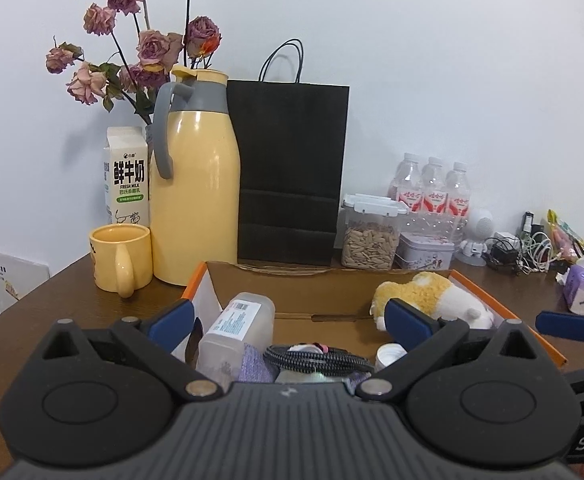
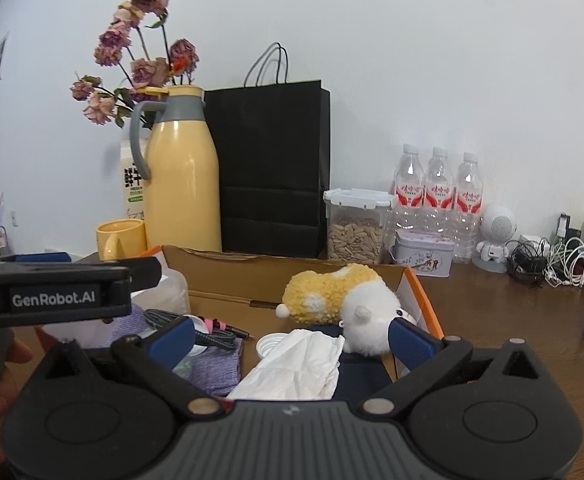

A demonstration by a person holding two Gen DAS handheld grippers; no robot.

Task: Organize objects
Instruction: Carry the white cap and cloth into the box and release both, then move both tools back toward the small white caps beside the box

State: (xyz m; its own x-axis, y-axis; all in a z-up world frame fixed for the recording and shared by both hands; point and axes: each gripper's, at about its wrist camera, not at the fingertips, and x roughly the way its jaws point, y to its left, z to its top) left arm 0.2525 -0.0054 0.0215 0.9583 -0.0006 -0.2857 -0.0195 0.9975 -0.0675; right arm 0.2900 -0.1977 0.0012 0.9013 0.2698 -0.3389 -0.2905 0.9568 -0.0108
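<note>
**Both tongs spread over a half-filled box**

Left gripper [image 1: 290, 326] hovering over the near end of the cardboard box [image 1: 332, 314], jaws spread wide, nothing between them. Right gripper [image 2: 292, 336] likewise spread and empty, poised above the same box's right half.

Inside the box, seen from the left wrist: plastic bottle [image 1: 238, 334] lying at 9 o'clock against the left wall, braided cable [image 1: 316, 358] coiled at 6 o'clock, plush toy [image 1: 432, 300] at 2 o'clock by the orange-edged right wall. From the right wrist: crumpled tissue [image 2: 296, 368] at 6 o'clock, touching the plush toy's white end, and a purple cloth [image 2: 216, 364] at 8 o'clock under the cable.

Handling, as a judgement:
- Plush toy — light, soft, forgiving; best pinched across the narrow middle, deep enough not to slip off the fur.
- Bottle — light, smooth, likely slippery and apt to roll; best taken across the body near the label, not the cap.
- Cable — limp, liable to uncoil; best grasped across the whole bundle.
- Tissue — nearly weightless; a pinch on a raised fold should do.

Yellow mug [image 1: 120, 258] and thermos jug [image 1: 194, 184] standing outside at 10 o'clock — rigid, heavier, the mug breakable.
</note>
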